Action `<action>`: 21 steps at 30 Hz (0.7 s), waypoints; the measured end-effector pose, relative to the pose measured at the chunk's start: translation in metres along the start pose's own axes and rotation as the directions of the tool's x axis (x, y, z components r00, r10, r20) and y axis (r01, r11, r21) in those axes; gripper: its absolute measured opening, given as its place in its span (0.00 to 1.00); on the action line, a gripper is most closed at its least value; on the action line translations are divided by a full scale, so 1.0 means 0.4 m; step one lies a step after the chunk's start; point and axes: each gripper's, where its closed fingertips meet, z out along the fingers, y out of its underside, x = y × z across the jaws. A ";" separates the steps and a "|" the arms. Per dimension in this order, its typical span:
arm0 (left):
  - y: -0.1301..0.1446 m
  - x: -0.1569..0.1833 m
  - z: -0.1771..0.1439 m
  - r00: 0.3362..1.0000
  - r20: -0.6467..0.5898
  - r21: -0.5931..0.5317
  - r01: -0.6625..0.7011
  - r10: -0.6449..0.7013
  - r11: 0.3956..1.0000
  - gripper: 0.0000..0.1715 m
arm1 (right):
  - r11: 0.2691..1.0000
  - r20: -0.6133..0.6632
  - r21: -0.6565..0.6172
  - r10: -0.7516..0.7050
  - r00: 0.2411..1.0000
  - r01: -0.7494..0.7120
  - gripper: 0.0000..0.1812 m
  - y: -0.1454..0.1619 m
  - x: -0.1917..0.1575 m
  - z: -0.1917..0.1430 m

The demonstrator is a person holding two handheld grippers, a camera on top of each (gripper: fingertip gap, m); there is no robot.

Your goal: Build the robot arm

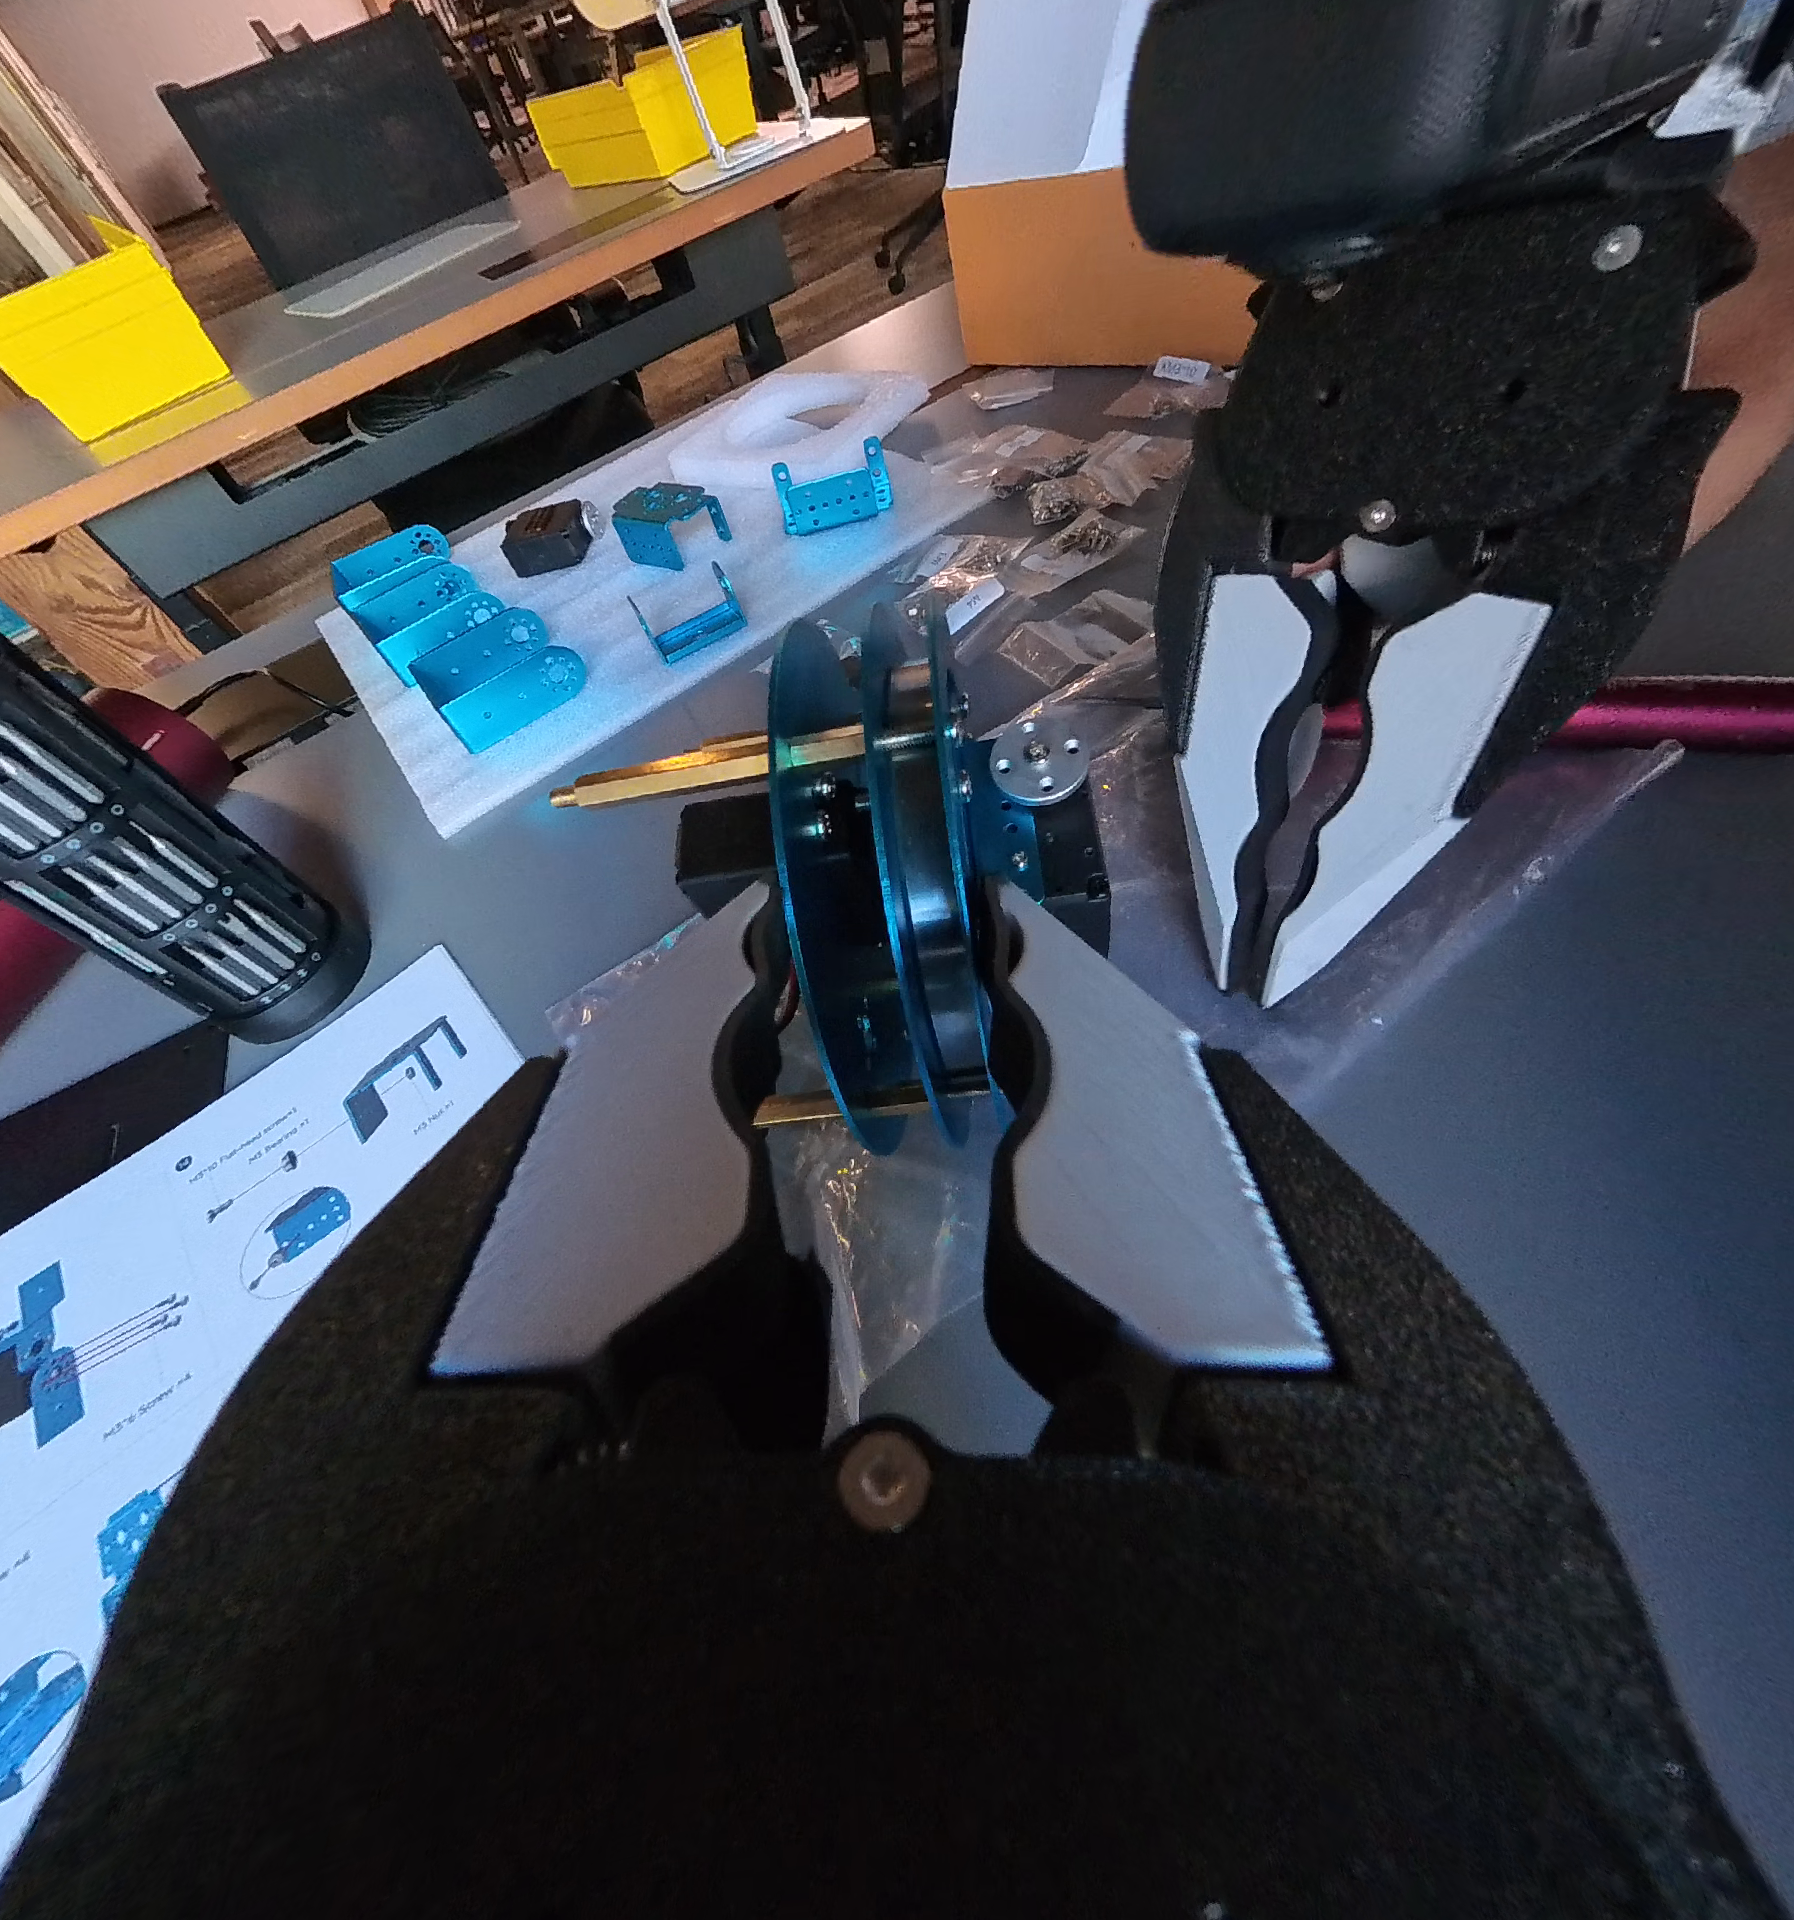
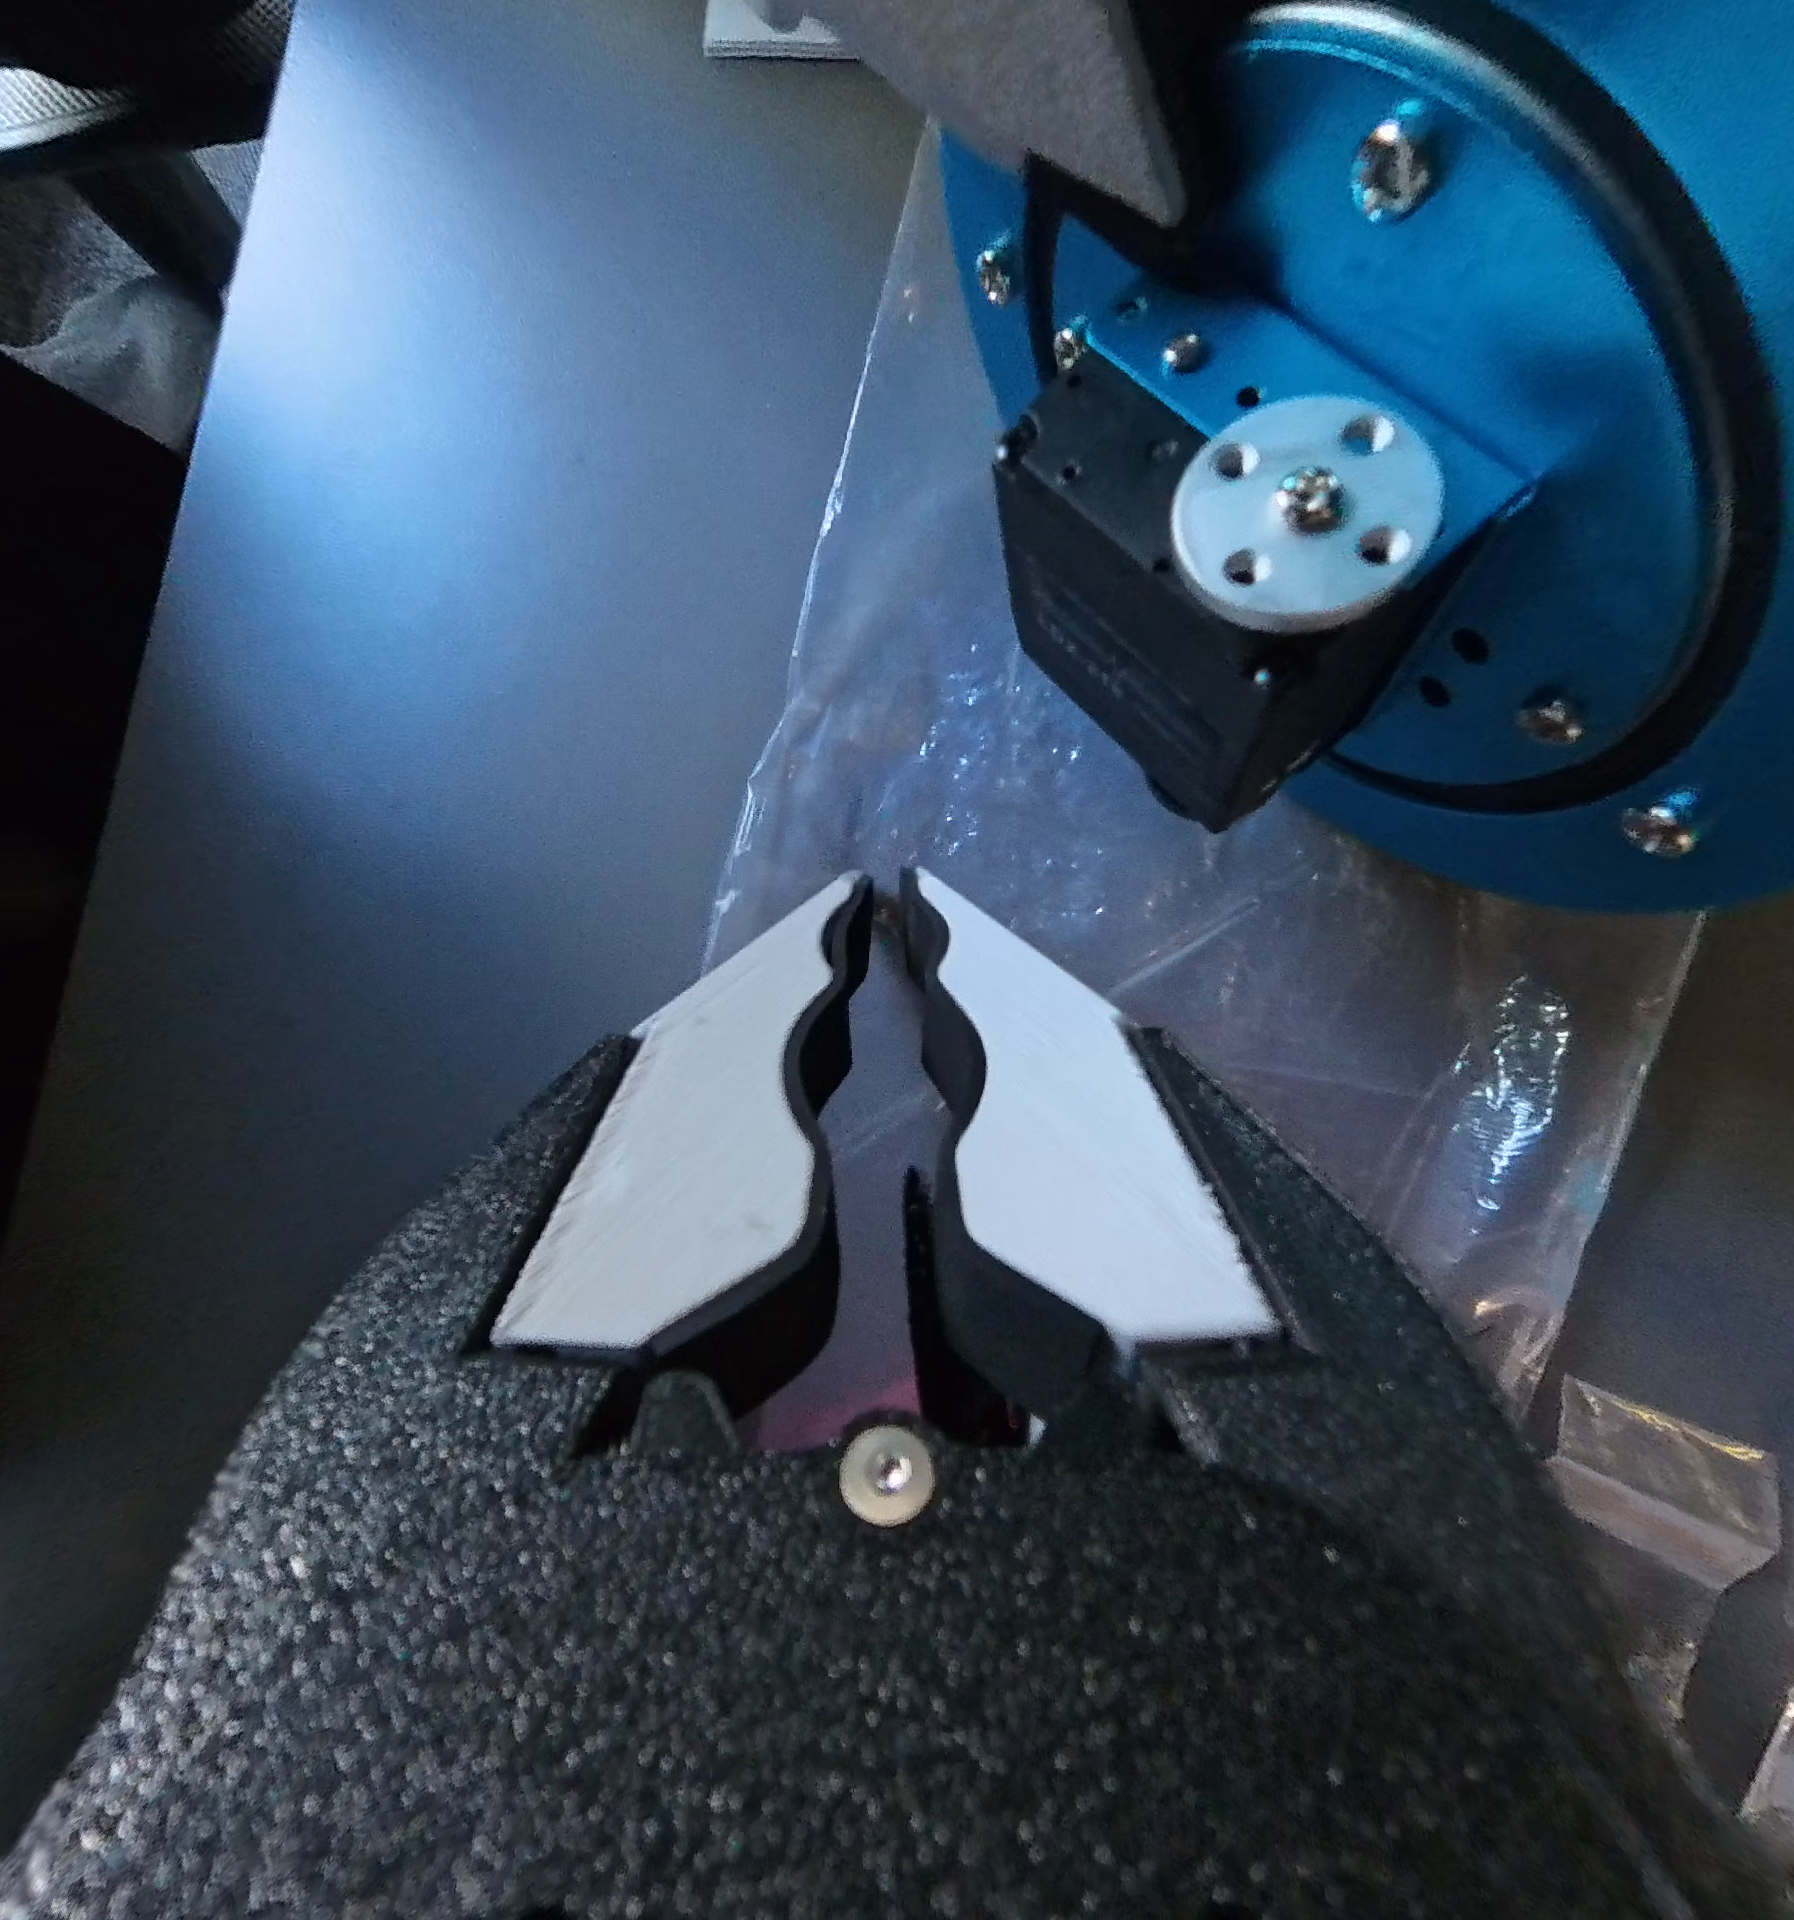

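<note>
Firmly, left tool (image 1: 872, 925) pinches stacked blue metal discs (image 1: 872, 831); right tool (image 2: 885, 896) nearly pressed together, empty.

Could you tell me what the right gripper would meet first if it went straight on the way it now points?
Most likely the clear crinkled plastic bag lying on the grey table: the right gripper, its jaws nearly closed on nothing, has its tips at the bag's edge. The blue disc assembly sits off to one side.
</note>
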 end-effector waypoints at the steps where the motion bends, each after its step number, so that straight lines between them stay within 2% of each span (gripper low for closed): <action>1: 0.000 0.000 0.000 1.000 0.000 0.001 0.000 0.000 1.000 0.21 | 1.000 -0.004 -0.006 -0.006 1.000 0.006 0.02 0.001 0.000 0.000; 10: 0.003 -0.001 -0.002 1.000 -0.002 0.004 -0.007 0.007 1.000 0.21 | 0.997 -0.026 -0.017 -0.081 0.996 0.081 0.00 0.002 -0.007 -0.001; 17: 0.004 -0.009 -0.004 1.000 0.008 0.007 -0.012 0.012 1.000 0.24 | 0.964 0.103 0.236 0.097 0.990 -0.119 0.00 -0.063 0.009 -0.081; 19: 0.007 -0.009 -0.005 1.000 -0.003 0.002 -0.002 0.002 1.000 0.24 | 0.979 0.087 0.186 0.069 0.994 -0.084 0.00 -0.034 -0.002 -0.078; 21: 0.007 -0.007 -0.006 1.000 -0.012 0.001 0.005 -0.005 1.000 0.23 | 0.996 -0.002 0.092 -0.010 1.000 0.010 0.05 0.007 -0.005 -0.064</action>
